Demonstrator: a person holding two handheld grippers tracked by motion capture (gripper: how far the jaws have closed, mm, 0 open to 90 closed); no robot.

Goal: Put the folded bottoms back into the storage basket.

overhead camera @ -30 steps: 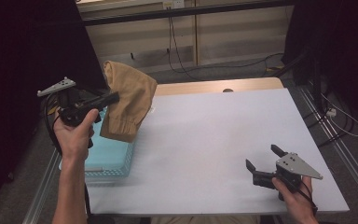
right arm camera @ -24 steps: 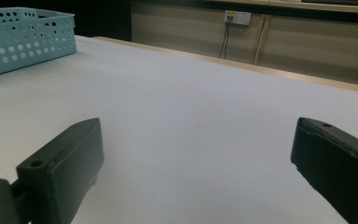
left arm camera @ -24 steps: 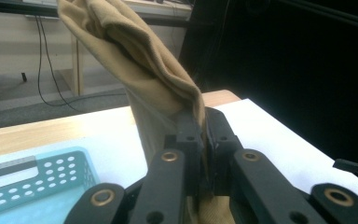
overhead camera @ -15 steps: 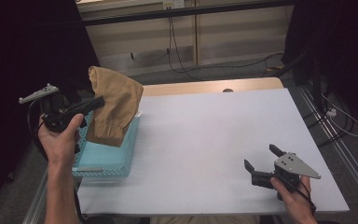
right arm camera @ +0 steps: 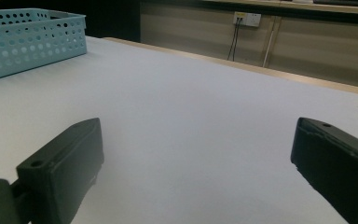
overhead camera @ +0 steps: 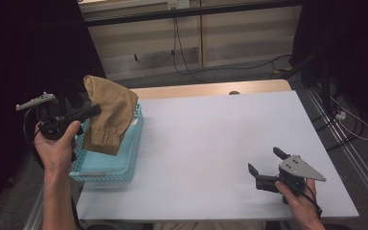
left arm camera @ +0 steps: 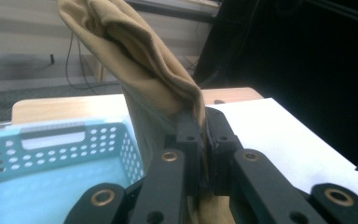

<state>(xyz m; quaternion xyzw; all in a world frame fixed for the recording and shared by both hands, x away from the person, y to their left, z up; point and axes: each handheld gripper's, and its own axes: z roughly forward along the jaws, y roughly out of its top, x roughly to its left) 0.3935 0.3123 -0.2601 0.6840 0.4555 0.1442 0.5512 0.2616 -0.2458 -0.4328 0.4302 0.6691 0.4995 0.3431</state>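
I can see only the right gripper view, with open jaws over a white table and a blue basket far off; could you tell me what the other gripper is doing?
Observer: The left gripper is shut on a tan cloth, as the left gripper view shows close up.
Operator: Thank you. Is the cloth inside the basket?
Observer: It hangs over the blue basket; its lower hem dangles inside the rim, above the bottom.
Operator: And where is my own gripper?
Observer: The right gripper is at the table's near right corner, far from the basket.
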